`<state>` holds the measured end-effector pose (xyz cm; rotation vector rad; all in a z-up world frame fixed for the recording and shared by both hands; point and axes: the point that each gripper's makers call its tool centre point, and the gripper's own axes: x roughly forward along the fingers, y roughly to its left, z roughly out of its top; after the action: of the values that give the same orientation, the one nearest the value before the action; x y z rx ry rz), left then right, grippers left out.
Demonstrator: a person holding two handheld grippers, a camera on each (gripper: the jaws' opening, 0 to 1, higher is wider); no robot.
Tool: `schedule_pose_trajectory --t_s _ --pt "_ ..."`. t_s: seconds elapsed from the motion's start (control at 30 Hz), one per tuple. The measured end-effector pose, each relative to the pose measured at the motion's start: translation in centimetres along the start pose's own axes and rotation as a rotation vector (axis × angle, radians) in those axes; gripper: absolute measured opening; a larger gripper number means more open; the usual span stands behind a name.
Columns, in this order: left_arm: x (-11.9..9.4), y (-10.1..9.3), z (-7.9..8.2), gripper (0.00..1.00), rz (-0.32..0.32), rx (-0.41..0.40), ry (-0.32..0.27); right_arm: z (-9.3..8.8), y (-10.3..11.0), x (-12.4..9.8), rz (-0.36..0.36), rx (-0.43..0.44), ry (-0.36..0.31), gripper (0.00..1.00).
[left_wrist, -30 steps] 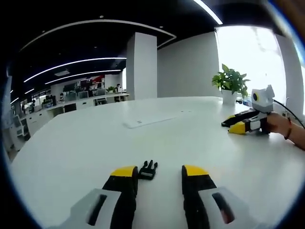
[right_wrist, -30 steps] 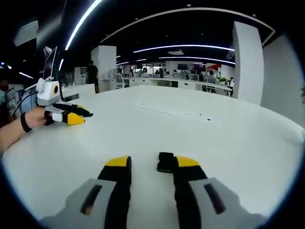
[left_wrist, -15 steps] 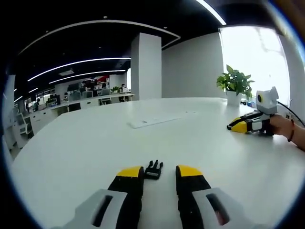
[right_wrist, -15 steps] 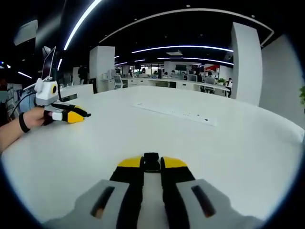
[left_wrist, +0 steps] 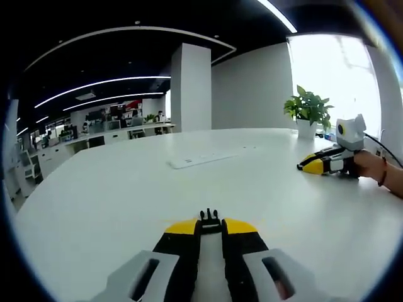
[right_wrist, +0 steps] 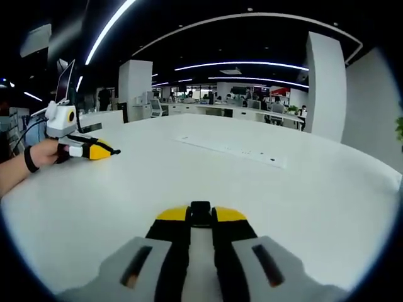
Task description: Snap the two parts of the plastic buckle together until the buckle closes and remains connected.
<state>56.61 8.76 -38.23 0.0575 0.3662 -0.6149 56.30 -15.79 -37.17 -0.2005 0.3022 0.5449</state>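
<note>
Small black plastic pronged buckle half (left_wrist: 210, 220): pinched between two yellow-tipped jaws at 6 o'clock of the left gripper view, prongs projecting past the tips toward 12 o'clock, low over the white tabletop. Small black plastic blocky socket buckle half (right_wrist: 201, 212): clamped likewise at 6 o'clock of the right gripper view, its end protruding. The halves are unjoined.

— Where do we have our left gripper (left_wrist: 210, 225)?

— Low over the table, jaws drawn in close, pinching a small black piece at the yellow tips.

— And our right gripper (right_wrist: 201, 214)?

— The same: jaws nearly together, clamped on a black piece. Each hand (right_wrist: 45, 153) grips its tool, well apart.
</note>
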Motion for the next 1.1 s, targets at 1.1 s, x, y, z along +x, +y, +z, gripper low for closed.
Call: schedule_pose_trajectory --t_s 1.1 --pt "-0.80 -0.69 -0.08 0.11 -0.006 -0.077 0.030 -0.29 -0.11 -0.65 -0.066 0.070 0.047 0.11"
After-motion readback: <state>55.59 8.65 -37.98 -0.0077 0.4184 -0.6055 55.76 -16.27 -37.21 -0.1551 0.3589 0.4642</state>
